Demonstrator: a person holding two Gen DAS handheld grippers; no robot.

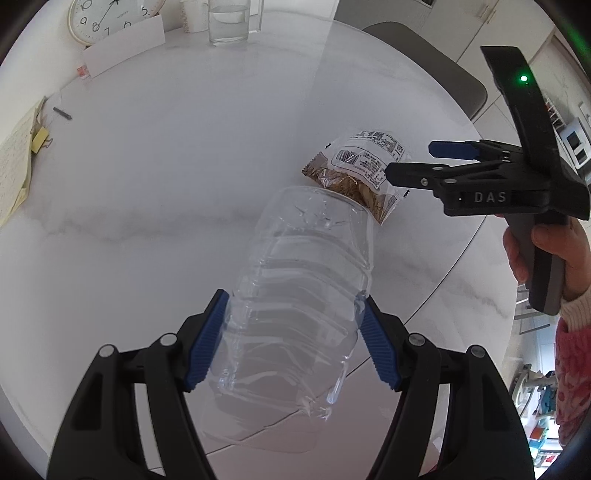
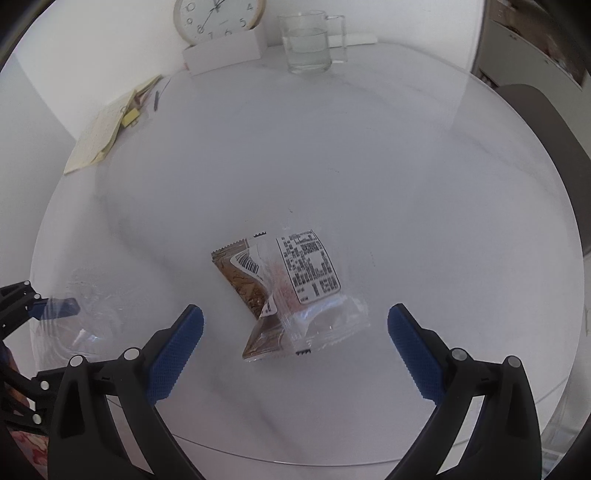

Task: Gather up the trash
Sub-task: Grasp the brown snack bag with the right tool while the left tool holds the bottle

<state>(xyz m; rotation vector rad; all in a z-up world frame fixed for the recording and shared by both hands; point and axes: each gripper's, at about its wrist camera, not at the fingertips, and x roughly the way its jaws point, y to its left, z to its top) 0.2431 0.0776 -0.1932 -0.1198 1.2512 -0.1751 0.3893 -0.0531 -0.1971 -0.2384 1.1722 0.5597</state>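
My left gripper (image 1: 293, 325) is shut on a clear, crushed plastic bottle (image 1: 295, 295) and holds it above the white round table (image 1: 147, 184). An empty snack wrapper (image 1: 354, 173), part clear with a printed label and part brown, lies flat on the table behind the bottle. In the right wrist view the wrapper (image 2: 288, 291) lies just ahead of my right gripper (image 2: 295, 317), which is open and empty above it. The right gripper (image 1: 410, 160) also shows in the left wrist view, hovering at the wrapper's right end. The bottle (image 2: 85, 314) shows blurred at the left.
A glass jug of water (image 2: 310, 44), a round clock (image 2: 218, 18) and a white box (image 2: 225, 51) stand at the table's far edge. A notepad with sticky notes (image 2: 107, 129) and a pen (image 2: 156, 100) lie at the far left. A chair (image 1: 436, 66) stands beyond the table.
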